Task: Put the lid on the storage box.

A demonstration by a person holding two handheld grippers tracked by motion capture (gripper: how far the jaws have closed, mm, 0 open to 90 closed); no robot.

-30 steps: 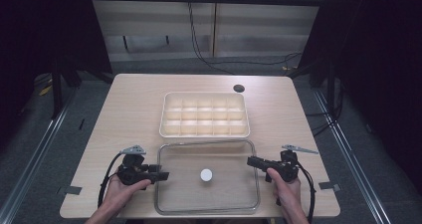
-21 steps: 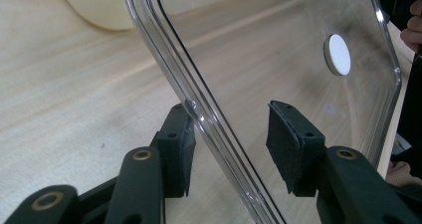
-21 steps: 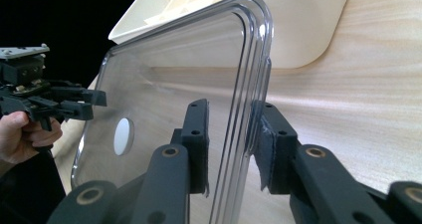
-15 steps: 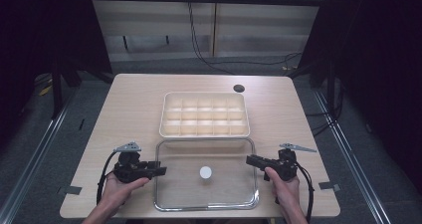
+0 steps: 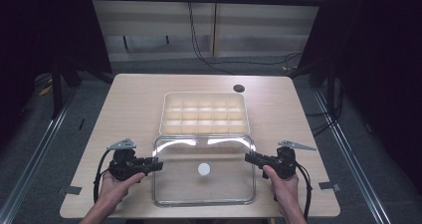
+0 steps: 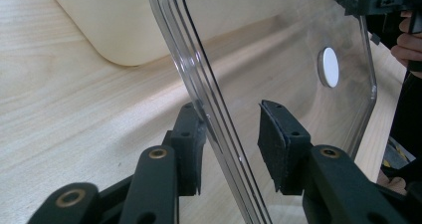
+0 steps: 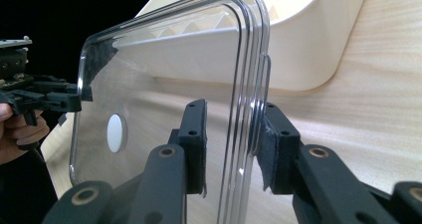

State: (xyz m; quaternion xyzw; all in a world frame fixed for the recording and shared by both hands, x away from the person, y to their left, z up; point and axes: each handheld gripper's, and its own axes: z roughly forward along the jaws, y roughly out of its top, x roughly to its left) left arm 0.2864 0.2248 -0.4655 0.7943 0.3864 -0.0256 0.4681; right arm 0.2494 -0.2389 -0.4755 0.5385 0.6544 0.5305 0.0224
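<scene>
Fingers [image 6: 191, 144] of the left gripper [image 5: 158, 165] stand spread astride the clear lid's [image 5: 204, 196] edge; the right gripper's [image 5: 247, 158] likewise, one pad touching. The lid lies on the table [image 5: 134, 109] just before the cream tray [image 5: 204, 113], its rim hard to trace. Both hands [image 5: 113, 190] reach inward.

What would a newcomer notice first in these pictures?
First, the clear lid with a white disc in its middle, at the near edge of the table, with the left gripper and right gripper at its two short sides. In both gripper views the jaws straddle the lid's rim with gaps showing. Behind the lid sits a cream tray divided into compartments.
</scene>
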